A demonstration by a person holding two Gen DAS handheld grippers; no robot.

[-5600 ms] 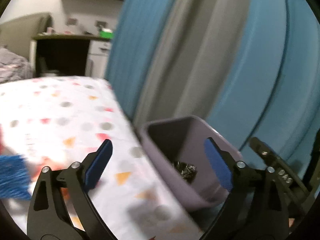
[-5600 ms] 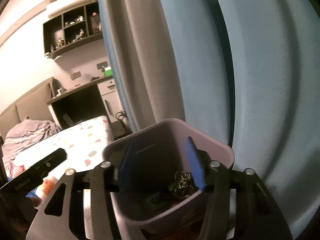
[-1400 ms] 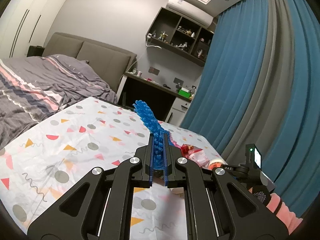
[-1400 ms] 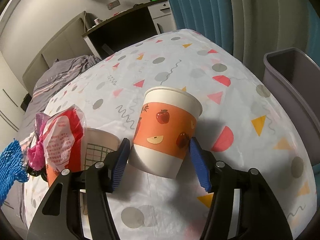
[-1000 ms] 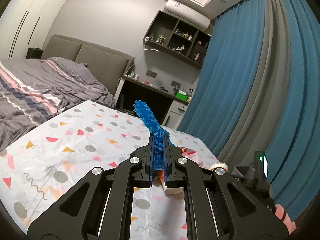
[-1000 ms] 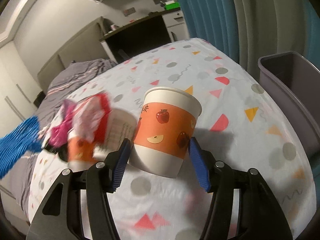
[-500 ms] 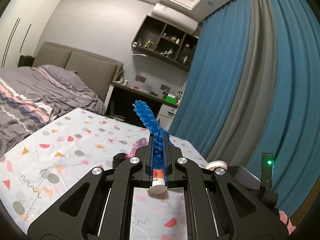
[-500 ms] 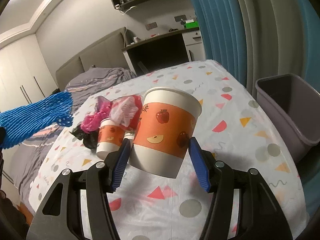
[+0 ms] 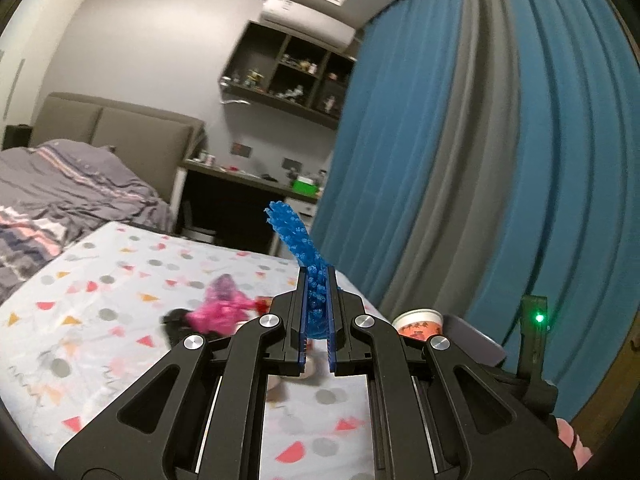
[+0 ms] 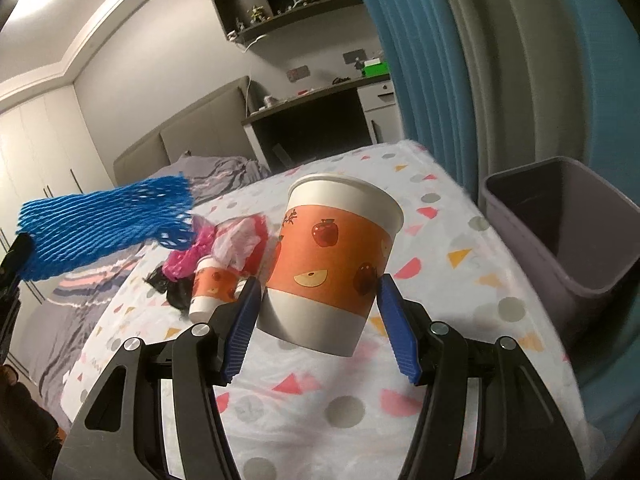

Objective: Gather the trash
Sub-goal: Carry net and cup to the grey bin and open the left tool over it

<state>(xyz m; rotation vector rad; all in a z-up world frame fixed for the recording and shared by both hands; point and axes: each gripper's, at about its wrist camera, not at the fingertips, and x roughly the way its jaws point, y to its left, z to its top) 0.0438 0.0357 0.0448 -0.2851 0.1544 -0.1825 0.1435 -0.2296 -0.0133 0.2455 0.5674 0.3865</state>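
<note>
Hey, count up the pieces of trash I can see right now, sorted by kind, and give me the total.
Paper cups: 2, a large one gripped in the right tool, a small one on the bed.
Blue foam net: 1, clamped in the left tool.
Pink net: 1.
Red and white wrapper: 1.
Black scrap: 1.
Total: 6.

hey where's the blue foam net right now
The blue foam net is pinched between the left gripper's fingers, sticking up above the bed. In the right wrist view it shows at far left, above the pink trash pile.
</note>
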